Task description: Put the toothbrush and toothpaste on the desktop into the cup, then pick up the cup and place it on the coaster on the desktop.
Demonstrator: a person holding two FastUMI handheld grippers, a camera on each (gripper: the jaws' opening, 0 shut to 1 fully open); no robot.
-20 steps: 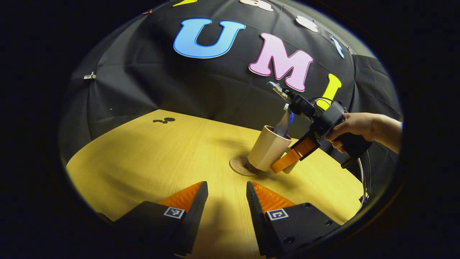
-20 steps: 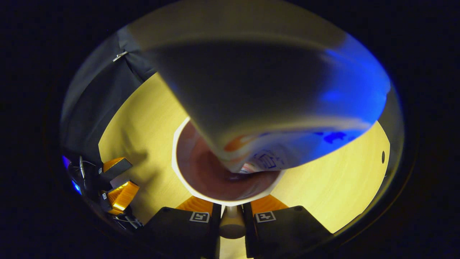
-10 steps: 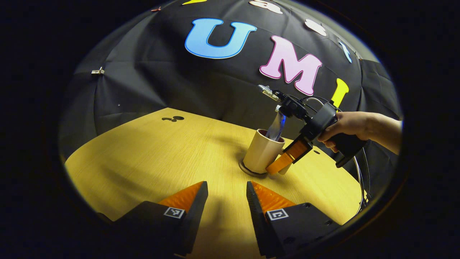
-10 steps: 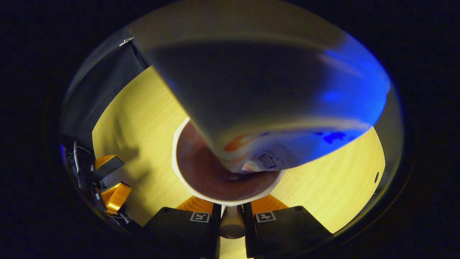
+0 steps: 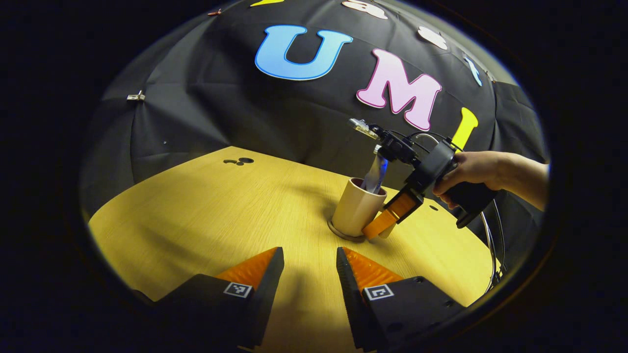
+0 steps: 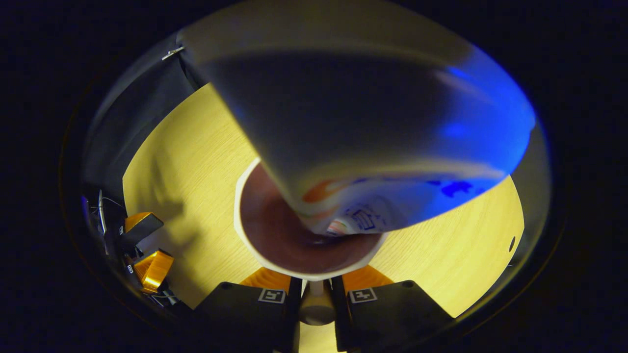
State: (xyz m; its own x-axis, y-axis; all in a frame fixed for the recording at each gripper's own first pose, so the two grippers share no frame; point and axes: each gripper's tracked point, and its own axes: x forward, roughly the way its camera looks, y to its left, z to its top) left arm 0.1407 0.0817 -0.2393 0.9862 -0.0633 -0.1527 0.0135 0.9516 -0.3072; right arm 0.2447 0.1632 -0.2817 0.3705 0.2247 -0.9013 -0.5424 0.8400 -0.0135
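The beige cup (image 5: 355,212) stands upright on the round coaster (image 5: 337,230) right of the table's middle. A white and blue toothpaste tube (image 5: 376,175) sticks out of its top. My right gripper (image 5: 381,226), held by a hand (image 5: 473,169), is shut on the cup's handle from the right. In the right gripper view I look down into the cup (image 6: 274,240). The tube (image 6: 368,122) looms large above it. The cup's handle (image 6: 316,306) is clamped in my right gripper (image 6: 316,287). My left gripper (image 5: 306,269) hangs open over the near table edge, apart from the cup.
The wooden table (image 5: 221,206) runs back to the black cloth wall. Small dark holes (image 5: 238,161) mark its far left. The left gripper (image 6: 144,245) appears at the left of the right gripper view, well away from the cup.
The cup was tilted and partly above the coaster a second ago. The right gripper has lowered it and it now stands upright on the coaster. The left gripper has barely moved.
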